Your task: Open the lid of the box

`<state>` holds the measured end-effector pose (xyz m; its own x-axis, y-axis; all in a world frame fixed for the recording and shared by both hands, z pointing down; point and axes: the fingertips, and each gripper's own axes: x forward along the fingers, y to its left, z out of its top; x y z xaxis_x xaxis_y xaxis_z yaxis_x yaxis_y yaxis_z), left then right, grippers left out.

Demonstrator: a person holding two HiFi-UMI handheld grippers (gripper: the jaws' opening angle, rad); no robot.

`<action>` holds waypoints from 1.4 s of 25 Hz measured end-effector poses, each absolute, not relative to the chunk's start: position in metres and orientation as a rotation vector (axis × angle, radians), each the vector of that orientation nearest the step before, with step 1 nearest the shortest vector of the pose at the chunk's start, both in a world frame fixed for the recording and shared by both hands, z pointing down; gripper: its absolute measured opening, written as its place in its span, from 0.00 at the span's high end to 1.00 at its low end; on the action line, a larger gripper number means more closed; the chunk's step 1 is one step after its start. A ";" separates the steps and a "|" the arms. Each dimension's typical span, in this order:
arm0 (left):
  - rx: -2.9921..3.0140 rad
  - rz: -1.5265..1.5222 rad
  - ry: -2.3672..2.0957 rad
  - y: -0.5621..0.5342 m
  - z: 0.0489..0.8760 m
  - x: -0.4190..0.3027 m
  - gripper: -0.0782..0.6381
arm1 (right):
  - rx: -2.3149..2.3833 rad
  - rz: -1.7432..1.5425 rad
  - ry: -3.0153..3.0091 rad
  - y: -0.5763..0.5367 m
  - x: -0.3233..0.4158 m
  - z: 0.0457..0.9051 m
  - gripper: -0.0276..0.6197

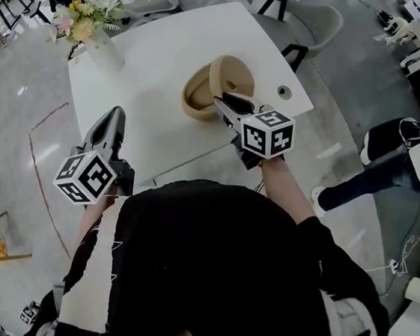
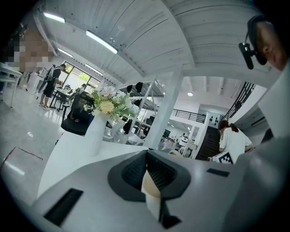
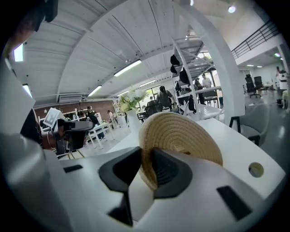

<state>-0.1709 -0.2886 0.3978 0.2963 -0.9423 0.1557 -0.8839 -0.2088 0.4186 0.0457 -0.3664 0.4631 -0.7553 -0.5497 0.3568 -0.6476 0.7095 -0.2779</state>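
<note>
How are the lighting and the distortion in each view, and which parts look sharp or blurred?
Head view: soft, even light, no hard shadow on the white table; straight lines bend near the edges. Left gripper view: strong fisheye, black corners, glare from the long ceiling strip lights. Right gripper view: the same fisheye; the round woven straw lid is sharp, the far room softer.

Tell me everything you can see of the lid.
The lid is a round disc of pale tan rope coiled in a spiral, with a small bump near its centre. It stands nearly on edge, right beside the open box on the white table. The fingers of the right gripper pinch its lower rim, one on each face. Whether its edge touches the box cannot be told.
</note>
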 end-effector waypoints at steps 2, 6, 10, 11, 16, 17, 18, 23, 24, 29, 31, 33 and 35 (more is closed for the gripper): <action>2.144 -0.183 -1.630 -0.289 0.398 -0.170 0.88 | 0.988 0.587 -2.681 -0.369 0.051 0.459 0.83; 2.149 -0.180 -1.625 -0.289 0.398 -0.168 0.88 | 1.073 0.630 -2.705 -0.374 0.066 0.451 0.84; 2.155 -0.175 -1.617 -0.287 0.398 -0.167 0.88 | 1.150 0.669 -2.713 -0.377 0.080 0.446 0.85; 2.155 -0.174 -1.615 -0.287 0.398 -0.167 0.88 | 1.166 0.679 -2.712 -0.378 0.083 0.444 0.85; 2.161 -0.165 -1.597 -0.284 0.400 -0.163 0.88 | 1.222 0.721 -2.713 -0.379 0.093 0.442 0.86; 2.161 -0.163 -1.595 -0.283 0.400 -0.164 0.88 | 1.232 0.728 -2.714 -0.380 0.094 0.442 0.86; 2.160 -0.162 -1.596 -0.283 0.401 -0.165 0.88 | 1.241 0.736 -2.716 -0.380 0.094 0.442 0.86; 2.155 -0.156 -1.600 -0.279 0.401 -0.171 0.88 | 1.289 0.767 -2.725 -0.381 0.099 0.439 0.86; 2.155 -0.153 -1.599 -0.278 0.401 -0.171 0.88 | 1.300 0.778 -2.728 -0.381 0.100 0.438 0.86; 2.153 -0.145 -1.588 -0.276 0.405 -0.174 0.88 | 1.358 0.835 -2.735 -0.382 0.106 0.436 0.86; 2.150 -0.143 -1.585 -0.275 0.407 -0.176 0.88 | 1.380 0.848 -2.739 -0.382 0.107 0.434 0.86; 2.149 -0.140 -1.578 -0.274 0.409 -0.177 0.88 | 1.402 0.849 -2.738 -0.380 0.108 0.434 0.86; 2.149 -0.134 -1.567 -0.274 0.412 -0.178 0.88 | 1.423 0.844 -2.733 -0.377 0.109 0.434 0.86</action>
<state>-0.1784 -0.2737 0.4118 0.3417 -0.9196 0.1939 -0.8732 -0.2343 0.4274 0.1088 -0.3772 0.4338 -0.6021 -0.7756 0.1895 -0.7475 0.4642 -0.4752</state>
